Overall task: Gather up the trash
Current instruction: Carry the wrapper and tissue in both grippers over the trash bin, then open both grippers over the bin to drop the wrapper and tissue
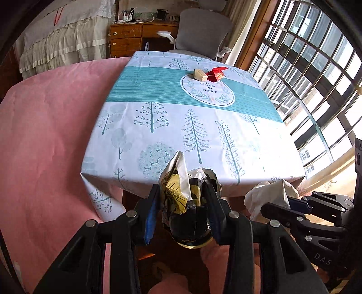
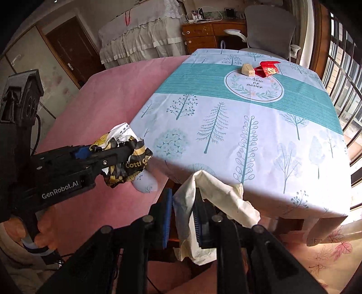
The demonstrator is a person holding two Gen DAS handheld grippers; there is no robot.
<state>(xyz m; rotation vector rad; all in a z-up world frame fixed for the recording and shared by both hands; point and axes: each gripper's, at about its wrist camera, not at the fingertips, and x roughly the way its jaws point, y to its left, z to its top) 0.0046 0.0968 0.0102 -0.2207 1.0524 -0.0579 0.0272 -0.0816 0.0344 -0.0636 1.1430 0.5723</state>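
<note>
Left gripper (image 1: 184, 203) clamps crumpled black-and-gold foil wrapper (image 1: 181, 199), right gripper (image 2: 183, 217) pinches crumpled white tissue (image 2: 217, 196); red packet (image 1: 216, 73) at table's 12 o'clock.

I see a tablecloth (image 1: 158, 95) printed with teal trees, a teal band and an oval reading "Now or never", filling the centre of both views. A pink bedcover (image 1: 49, 126) lies left of it. At the top of the left wrist frame: a grey office chair (image 1: 203, 29), a wooden desk (image 1: 133, 36) with cables and a small picture frame (image 1: 161, 14), and a white frilled cover (image 1: 63, 38). A barred window (image 1: 316, 67) occupies the right edge. In the right wrist frame, a dark wooden door (image 2: 70, 47) sits upper left.
</note>
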